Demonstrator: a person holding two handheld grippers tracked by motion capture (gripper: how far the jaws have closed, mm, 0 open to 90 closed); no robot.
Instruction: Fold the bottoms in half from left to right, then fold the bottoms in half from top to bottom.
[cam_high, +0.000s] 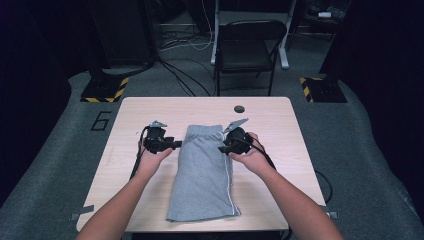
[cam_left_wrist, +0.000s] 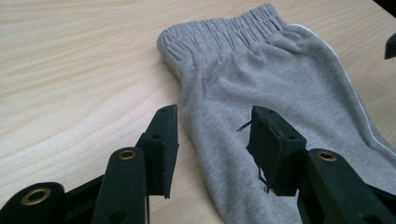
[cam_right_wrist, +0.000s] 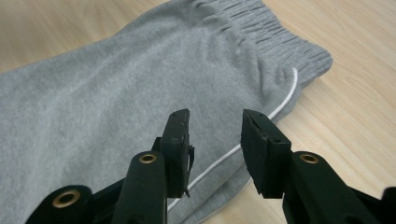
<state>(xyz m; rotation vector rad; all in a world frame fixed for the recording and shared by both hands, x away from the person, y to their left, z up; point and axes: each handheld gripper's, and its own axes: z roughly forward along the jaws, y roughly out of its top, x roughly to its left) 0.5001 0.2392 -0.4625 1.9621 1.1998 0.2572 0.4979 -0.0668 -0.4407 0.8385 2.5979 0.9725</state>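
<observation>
Grey folded sweatpants (cam_high: 205, 170) between left gripper (cam_high: 176, 144) and right gripper (cam_high: 221, 148), fingers parted, empty; hem cut off in gripper views

Grey sweatpants (cam_high: 204, 175), soft fleece fabric, folded lengthwise into one long narrow panel. A thin white stripe runs down one long edge. The gathered elastic waistband (cam_left_wrist: 224, 30) lies at the far end, toward the small dark hole in the table (cam_high: 239, 108); the hem end lies at the table's near edge. Fabric lies flat with slight wrinkling below the waistband.
</observation>
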